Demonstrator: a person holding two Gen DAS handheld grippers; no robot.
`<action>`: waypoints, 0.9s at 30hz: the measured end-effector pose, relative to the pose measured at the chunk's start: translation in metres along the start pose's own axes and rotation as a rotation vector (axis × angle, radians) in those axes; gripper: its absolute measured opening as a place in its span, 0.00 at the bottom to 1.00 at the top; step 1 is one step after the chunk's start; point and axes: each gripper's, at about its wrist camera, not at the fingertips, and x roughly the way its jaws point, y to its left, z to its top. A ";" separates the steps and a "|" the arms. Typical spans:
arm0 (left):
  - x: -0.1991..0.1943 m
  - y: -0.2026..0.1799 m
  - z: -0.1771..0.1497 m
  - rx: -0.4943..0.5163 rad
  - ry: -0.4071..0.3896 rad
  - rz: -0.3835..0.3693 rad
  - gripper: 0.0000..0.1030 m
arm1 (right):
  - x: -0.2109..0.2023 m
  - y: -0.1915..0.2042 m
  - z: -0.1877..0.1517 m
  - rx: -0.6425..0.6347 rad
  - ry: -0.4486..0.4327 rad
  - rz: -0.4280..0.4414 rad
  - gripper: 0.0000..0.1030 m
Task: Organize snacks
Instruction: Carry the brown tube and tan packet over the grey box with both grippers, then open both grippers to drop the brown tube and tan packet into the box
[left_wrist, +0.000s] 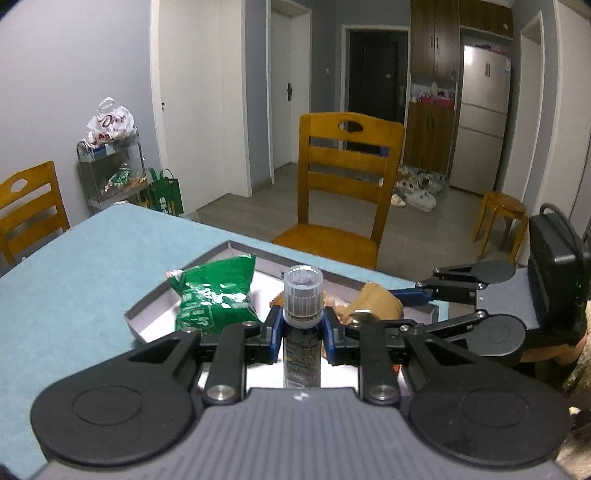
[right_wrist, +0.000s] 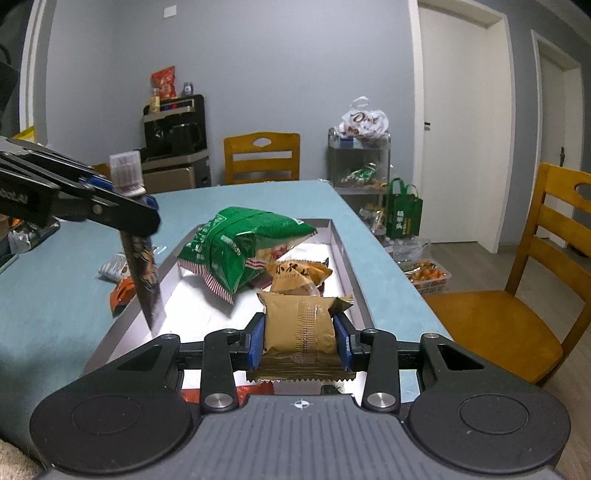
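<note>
My left gripper (left_wrist: 303, 332) is shut on a narrow tube (left_wrist: 302, 291) with a clear ribbed cap and a dark printed body. It hangs upright over the near end of the grey tray (left_wrist: 155, 302). In the right wrist view the left gripper (right_wrist: 129, 192) comes in from the left, and the tube (right_wrist: 142, 273) points down at the tray's left wall. My right gripper (right_wrist: 301, 339) is shut on a gold snack packet (right_wrist: 299, 325) just above the tray (right_wrist: 343, 258). A green chip bag (right_wrist: 240, 243) and another gold packet (right_wrist: 295, 275) lie in the tray.
An orange packet (right_wrist: 122, 291) and a white packet (right_wrist: 114, 264) lie on the blue tablecloth left of the tray. A wooden chair (left_wrist: 343, 184) stands at the table's far edge, another chair (right_wrist: 535, 295) to the right. A wire cart (right_wrist: 360, 162) stands by the wall.
</note>
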 end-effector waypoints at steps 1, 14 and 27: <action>0.005 -0.001 0.000 0.005 0.007 -0.001 0.19 | 0.000 0.000 0.000 0.000 0.000 0.002 0.38; 0.059 -0.017 0.012 0.050 0.037 0.000 0.19 | 0.001 -0.001 -0.005 -0.015 -0.002 0.011 0.39; 0.117 -0.033 0.014 0.097 0.110 -0.023 0.19 | 0.005 0.001 -0.004 -0.017 0.013 -0.002 0.39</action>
